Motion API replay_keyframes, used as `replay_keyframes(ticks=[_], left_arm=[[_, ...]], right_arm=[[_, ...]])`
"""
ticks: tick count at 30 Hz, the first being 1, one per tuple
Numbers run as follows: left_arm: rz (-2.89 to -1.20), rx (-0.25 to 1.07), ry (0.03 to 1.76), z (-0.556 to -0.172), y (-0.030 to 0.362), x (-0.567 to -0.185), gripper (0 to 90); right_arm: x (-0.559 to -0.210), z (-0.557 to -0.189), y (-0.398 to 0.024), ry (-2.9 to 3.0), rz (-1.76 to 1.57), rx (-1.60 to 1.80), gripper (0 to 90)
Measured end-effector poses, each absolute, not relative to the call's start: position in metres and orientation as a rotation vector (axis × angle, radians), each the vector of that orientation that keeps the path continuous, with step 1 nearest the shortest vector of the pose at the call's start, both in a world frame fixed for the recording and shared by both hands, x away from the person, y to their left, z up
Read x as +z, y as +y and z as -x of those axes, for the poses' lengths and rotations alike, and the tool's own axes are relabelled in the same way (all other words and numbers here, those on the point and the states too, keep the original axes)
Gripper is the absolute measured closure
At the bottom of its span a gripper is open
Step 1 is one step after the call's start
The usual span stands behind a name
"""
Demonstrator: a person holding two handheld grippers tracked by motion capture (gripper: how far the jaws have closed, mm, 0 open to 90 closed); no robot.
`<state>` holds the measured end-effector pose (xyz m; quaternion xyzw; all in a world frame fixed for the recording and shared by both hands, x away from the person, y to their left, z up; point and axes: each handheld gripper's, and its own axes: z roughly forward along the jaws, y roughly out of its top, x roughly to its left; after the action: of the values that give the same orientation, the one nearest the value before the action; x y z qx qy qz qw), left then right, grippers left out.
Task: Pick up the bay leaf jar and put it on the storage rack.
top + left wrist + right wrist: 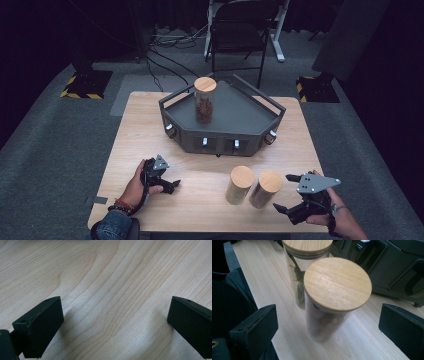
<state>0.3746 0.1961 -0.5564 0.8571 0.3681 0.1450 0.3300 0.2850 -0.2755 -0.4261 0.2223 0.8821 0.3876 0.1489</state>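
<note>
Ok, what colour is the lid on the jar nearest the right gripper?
Light natural wood with visible grain; the lid shows best in the right gripper view.

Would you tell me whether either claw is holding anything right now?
Nothing is held: the left claw and right claw are both open and empty.

I am sitting at a pale wooden table (150,130) on grey carpet (45,125), facing a black folding chair (239,30), loose cables (165,55), hazard-striped stand bases (85,84) and a dim, dark room beyond.
</note>
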Motion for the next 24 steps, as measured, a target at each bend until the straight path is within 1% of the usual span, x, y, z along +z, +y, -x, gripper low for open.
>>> replay_keyframes(ticks=[14,24], left_arm=[[-2.243,0.380,0.960,-0.375,0.196,-0.556,0.4],[-2.244,0.379,0.959,-0.375,0.196,-0.556,0.3]], right_arm=[[-0.408,-0.299,-0.246,2.563,-0.555,1.121,2.2],[-0.407,-0.310,-0.221,2.625,-0.510,1.110,2.6]])
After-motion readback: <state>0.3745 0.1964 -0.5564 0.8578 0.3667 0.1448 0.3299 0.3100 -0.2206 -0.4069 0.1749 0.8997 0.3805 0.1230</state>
